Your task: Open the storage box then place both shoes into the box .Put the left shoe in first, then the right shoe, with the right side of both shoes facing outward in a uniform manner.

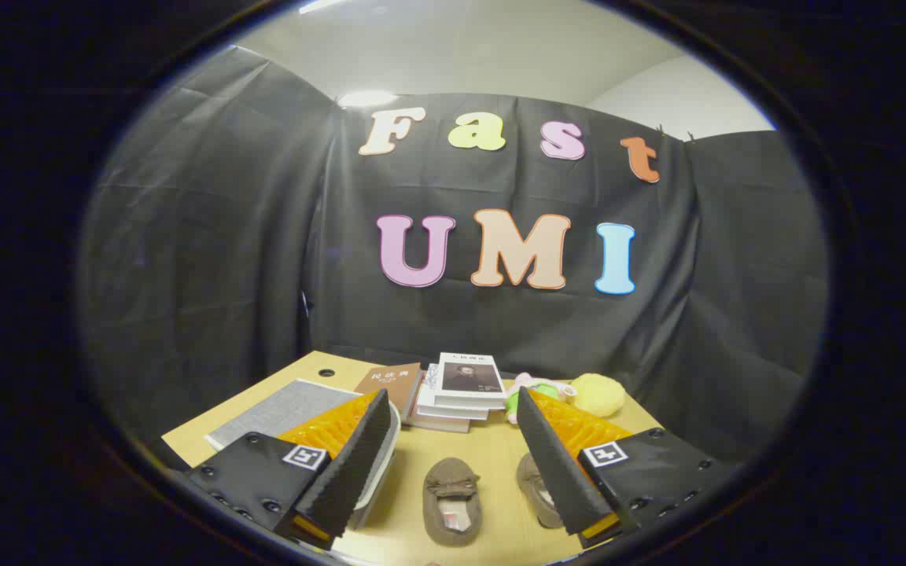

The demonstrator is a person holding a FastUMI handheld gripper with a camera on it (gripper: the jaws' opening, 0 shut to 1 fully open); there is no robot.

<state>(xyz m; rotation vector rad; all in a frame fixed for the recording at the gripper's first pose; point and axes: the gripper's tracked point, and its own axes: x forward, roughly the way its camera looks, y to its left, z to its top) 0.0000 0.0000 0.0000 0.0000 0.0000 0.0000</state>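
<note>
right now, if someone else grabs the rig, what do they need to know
Gripper: fingers open, holding nothing, raised above the table.
Shoes: one brown shoe lies on the table between the fingers; the second shoe lies beside it, partly hidden by the right-hand finger.
Box: the white box sits behind the left-hand finger, with a grey lid on it; it looks closed, though much of it is hidden.
Clutter beyond the shoes: books, toys.
Done: nothing visible yet.
Left: open the box, put in the left shoe, then the right, right sides outward.
</note>
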